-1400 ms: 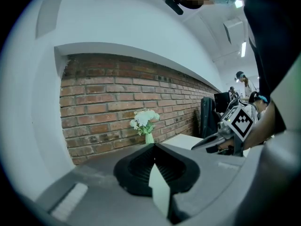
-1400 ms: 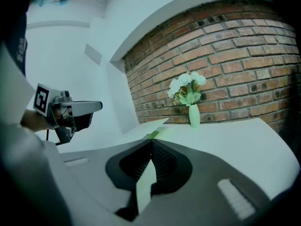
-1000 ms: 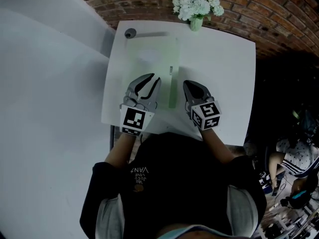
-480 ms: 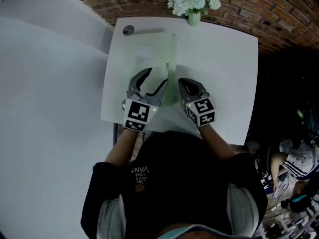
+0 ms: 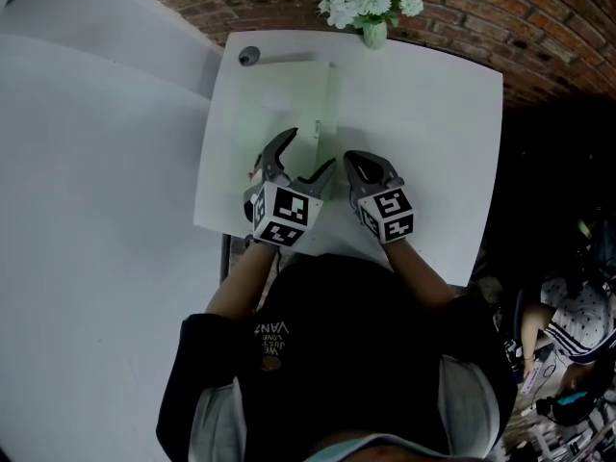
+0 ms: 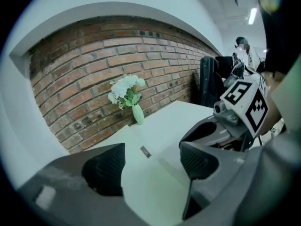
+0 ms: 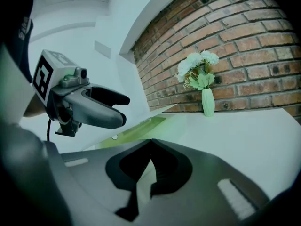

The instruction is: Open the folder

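My left gripper [image 5: 310, 150] was low in the middle of the head view, over the near end of the folder [image 5: 284, 104]. Its jaws had just been opening, and they stood wide apart. In the left gripper view the folder lay between the two pads [image 6: 107, 169]. The pads did not press on it, so that gripper held nothing.

My right gripper [image 5: 350, 158] was just to the right of the left one. Its jaws were together at the tips. The tips were just beside the folder's right edge, and I could not tell if they touched it.

The folder was pale green. It lay on the white table [image 5: 423, 114], in the upper middle of the head view and a bit to the left. A small label [image 6: 145, 151] sat near its right edge. A vase of white flowers [image 5: 371, 3] stood at the top edge of the table, by the brick wall [image 5: 500, 17]. A small dark round thing [image 5: 249, 58] sat at the table's upper left corner.
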The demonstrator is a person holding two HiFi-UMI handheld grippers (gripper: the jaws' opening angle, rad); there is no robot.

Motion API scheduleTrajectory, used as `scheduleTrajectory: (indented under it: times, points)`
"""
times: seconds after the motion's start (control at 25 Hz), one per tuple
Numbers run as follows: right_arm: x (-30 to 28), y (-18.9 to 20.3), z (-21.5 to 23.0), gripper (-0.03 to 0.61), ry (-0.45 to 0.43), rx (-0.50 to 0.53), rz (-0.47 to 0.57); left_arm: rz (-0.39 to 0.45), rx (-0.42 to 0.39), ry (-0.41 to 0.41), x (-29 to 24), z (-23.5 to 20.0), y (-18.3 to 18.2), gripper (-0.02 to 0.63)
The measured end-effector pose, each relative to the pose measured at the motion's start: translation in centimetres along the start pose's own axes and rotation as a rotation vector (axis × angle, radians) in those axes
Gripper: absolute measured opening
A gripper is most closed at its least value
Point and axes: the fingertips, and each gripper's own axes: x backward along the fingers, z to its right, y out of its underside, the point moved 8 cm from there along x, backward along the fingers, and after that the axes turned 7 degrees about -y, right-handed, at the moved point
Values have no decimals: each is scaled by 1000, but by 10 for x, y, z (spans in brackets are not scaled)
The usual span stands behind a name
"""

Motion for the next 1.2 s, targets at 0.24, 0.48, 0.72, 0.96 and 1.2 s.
scheduleTrajectory:
  times: [0.24, 0.48, 0.72, 0.96, 1.2]
  points:
    - [5, 2, 6, -2, -12, -8, 5, -93, -121, -33, -19, 13, 3, 371]
    - [8, 3, 10, -2, -20, -12, 7, -160, -194, -79, -30, 15, 8, 371]
    - [9, 3, 12, -2, -22, -18, 14, -218, -225, -88, -35, 14, 13, 371]
    - [6, 3, 8, -2, -35, -6, 14, -246, -236, -94, -32, 9, 15, 371]
    - [1, -2, 0, -2, -52, 2, 17, -252, -259, -82, -28, 6, 12, 371]
